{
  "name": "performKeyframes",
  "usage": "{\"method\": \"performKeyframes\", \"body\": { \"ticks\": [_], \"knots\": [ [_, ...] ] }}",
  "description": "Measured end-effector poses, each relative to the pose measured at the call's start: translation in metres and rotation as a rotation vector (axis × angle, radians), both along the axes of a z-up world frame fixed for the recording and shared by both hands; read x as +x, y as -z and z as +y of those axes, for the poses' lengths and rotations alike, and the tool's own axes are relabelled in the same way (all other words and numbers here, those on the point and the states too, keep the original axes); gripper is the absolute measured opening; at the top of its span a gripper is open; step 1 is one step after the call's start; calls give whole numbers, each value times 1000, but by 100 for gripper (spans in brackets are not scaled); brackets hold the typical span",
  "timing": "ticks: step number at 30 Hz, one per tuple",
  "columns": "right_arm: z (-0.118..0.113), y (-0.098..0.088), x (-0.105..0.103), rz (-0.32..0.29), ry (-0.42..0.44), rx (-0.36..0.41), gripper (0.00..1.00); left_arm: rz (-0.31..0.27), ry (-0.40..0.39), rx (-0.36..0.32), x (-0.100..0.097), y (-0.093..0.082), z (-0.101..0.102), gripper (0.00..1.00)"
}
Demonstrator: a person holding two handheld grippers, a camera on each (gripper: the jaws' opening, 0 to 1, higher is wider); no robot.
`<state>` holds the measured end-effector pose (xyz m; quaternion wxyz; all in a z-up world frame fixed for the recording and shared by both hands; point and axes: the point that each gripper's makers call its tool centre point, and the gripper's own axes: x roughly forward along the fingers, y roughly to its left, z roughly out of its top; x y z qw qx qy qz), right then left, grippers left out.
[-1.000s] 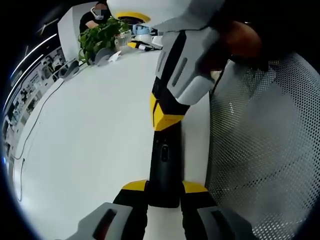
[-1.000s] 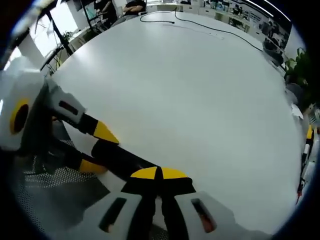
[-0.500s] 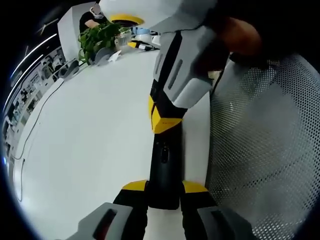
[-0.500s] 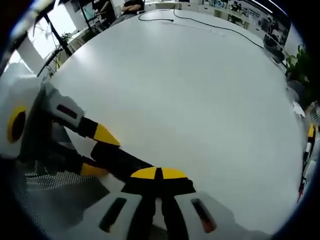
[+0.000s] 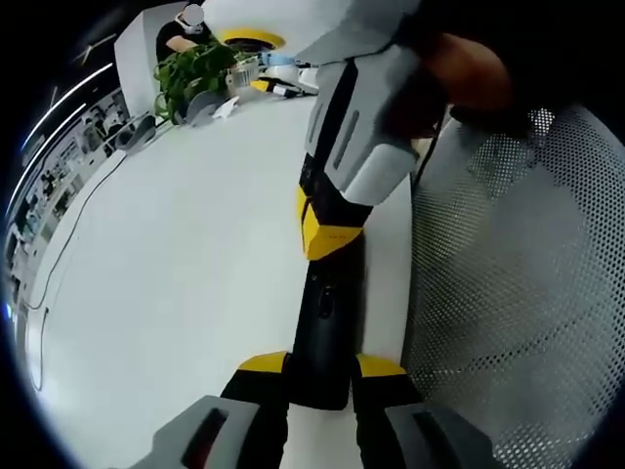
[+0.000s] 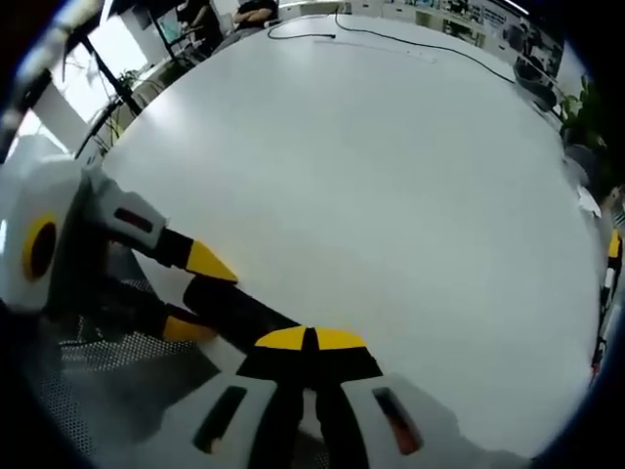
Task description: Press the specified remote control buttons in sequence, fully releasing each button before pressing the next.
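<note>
A slim black remote control [image 5: 322, 318] lies lengthwise near the edge of the white table [image 5: 176, 264]. My left gripper [image 5: 322, 364] is shut on its near end, one yellow tip on each side. My right gripper [image 5: 330, 233] comes down from above, jaws together, its yellow tips resting on the remote's upper face near the far end. In the right gripper view, my right gripper [image 6: 311, 339] is shut with its tips on the remote control [image 6: 239, 311], and the left gripper [image 6: 195, 293] clamps the remote from the left. The buttons under the tips are hidden.
A grey mesh chair [image 5: 518, 293] stands close on the right, beside the table edge. A potted plant [image 5: 195, 68] and small items sit at the far end, where a person [image 5: 181, 29] sits. A thin cable [image 5: 68, 244] runs along the left, and another cable [image 6: 391, 39] lies far off.
My right gripper's tips have edged slightly along the remote's upper face. The left gripper keeps the same hold on the remote.
</note>
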<state>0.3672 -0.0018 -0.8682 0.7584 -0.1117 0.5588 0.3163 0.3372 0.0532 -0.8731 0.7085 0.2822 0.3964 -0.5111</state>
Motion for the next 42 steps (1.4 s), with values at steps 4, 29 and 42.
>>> {"method": "performKeyframes", "body": {
  "ticks": [4, 29, 42],
  "knots": [
    [1, -1, -4, 28, -2, 15, 0, -2, 2, -5, 0, 0, 0, 25],
    [3, -6, -22, 269, 142, 132, 0, -5, 5, -17, -1, -1, 0, 25],
    [5, -1, -24, 241, 94, 91, 0, -1, 3, -19, -1, -1, 0, 26]
  ]
}}
